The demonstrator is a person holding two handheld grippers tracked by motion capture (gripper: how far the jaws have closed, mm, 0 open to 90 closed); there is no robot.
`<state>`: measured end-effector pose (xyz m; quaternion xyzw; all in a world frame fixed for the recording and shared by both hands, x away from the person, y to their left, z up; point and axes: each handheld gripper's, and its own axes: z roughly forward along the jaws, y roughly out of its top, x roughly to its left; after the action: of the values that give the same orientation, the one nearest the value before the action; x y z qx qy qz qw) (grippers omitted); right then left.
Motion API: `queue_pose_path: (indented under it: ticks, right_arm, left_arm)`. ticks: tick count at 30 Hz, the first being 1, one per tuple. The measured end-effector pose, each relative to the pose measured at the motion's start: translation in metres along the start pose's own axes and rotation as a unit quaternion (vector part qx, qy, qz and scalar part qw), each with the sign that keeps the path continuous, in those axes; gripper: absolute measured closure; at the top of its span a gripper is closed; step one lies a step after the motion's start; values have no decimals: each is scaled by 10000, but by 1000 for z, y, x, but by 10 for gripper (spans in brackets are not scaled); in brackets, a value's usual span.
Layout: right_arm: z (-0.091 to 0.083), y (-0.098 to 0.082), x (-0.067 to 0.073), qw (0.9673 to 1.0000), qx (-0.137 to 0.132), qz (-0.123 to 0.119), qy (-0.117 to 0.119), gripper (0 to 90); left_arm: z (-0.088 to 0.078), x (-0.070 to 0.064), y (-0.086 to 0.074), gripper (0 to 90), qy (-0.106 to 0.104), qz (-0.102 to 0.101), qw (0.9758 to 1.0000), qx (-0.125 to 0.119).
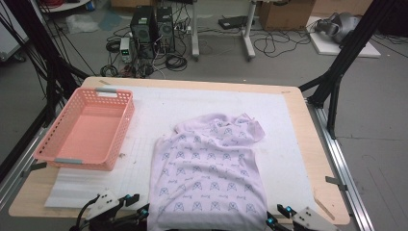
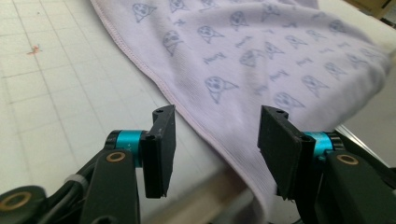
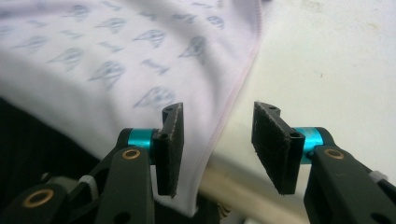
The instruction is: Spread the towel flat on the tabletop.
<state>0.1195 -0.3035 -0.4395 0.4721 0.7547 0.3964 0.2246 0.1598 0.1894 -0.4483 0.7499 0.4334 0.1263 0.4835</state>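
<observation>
A pale lilac cloth printed with small blue figures lies spread on the white mat, its near end hanging over the table's front edge. My left gripper sits at the cloth's near left corner. In the left gripper view its jaws stand apart, and the cloth's hem runs through the gap untouched by the pads. My right gripper is at the near right corner. It is open too, and the cloth's stitched edge passes between the pads without being pressed.
A pink plastic basket stands empty at the table's left. The cloth's far end is bunched in folds. Wooden table edge borders the mat. Computers and cables crowd the floor beyond; black frame posts stand at both sides.
</observation>
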Motion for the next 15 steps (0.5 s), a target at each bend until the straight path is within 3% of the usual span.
queue_pose_path:
  ticks: [4, 6, 7, 9, 11, 13, 15]
  right_arm:
    - [25, 9, -2, 9997, 174, 36, -170, 541]
    - [36, 12, -3, 9996, 238, 18, -153, 577]
    - [41, 13, -3, 9994, 309, -20, -136, 608]
    - [44, 15, -4, 9996, 279, -54, 28, 763]
    - [44, 17, -2, 9991, 357, -151, 198, 846]
    - [41, 18, -3, 9982, 466, -215, 304, 858]
    - [36, 17, -4, 9976, 542, -228, 379, 858]
  left_arm:
    - [26, 4, 6, 469, 86, 29, 9997, 224]
    - [32, 3, 7, 495, 135, 205, 9995, 186]
    - [33, 1, 8, 502, 205, 332, 9991, 185]
    - [33, -3, 4, 634, 466, 804, 9956, 131]
    - [31, -3, 2, 832, 272, 744, 9968, 115]
    - [30, -5, 5, 875, 268, 788, 9962, 252]
    - [26, -5, 6, 877, 127, 729, 9965, 382]
